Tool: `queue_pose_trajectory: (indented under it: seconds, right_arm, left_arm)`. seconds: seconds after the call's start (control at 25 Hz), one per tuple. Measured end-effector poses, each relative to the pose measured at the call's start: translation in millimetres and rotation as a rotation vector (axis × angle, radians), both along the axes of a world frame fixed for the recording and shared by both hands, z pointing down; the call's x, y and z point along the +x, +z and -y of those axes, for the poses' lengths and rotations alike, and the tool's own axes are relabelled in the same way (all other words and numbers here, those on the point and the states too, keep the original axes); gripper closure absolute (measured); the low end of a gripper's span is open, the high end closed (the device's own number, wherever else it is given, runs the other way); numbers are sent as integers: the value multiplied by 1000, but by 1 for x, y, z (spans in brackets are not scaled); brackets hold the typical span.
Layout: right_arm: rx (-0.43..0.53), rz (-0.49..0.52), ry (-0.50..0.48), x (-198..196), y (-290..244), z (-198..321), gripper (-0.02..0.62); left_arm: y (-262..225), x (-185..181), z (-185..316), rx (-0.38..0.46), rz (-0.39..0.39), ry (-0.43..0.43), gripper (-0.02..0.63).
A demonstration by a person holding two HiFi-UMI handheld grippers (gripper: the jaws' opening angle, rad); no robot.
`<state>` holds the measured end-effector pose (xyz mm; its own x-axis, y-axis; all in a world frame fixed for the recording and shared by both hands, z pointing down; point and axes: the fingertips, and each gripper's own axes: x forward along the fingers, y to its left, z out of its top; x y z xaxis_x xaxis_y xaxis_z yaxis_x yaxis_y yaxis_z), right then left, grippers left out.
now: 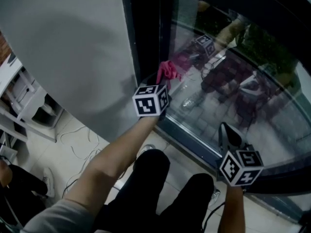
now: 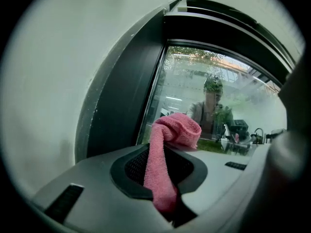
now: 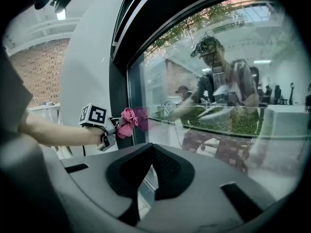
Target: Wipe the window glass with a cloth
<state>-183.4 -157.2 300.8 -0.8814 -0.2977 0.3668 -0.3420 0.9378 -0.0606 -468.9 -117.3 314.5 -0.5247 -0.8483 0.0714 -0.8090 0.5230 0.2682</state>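
While the left gripper is clamped on a pink cloth, with a strip of the fabric running down between its jaws, the bunched end of that cloth sits against the window glass at the pane's left edge. It is just beside the dark frame. In the right gripper view the cloth and its pink reflection lie side by side, touching. The right gripper is well apart from the left one, pointing at the glass near the lower frame. Its jaws are drawn together at the tips with nothing between them, and whether those tips touch the pane cannot be told. A pale wall stands left of the frame. Thin cables trail over the tiled floor below it.
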Motion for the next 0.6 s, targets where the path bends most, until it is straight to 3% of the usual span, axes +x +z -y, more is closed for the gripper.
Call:
queue_pose_trajectory:
  seconds: [0.32, 0.6]
  right_arm:
    - [-19, -6, -10, -7, 7, -2, 591]
    - [-24, -3, 8, -7, 13, -4, 591]
  left_arm:
    - [27, -9, -5, -31, -36, -59, 548]
    - [57, -6, -4, -81, -44, -45, 548]
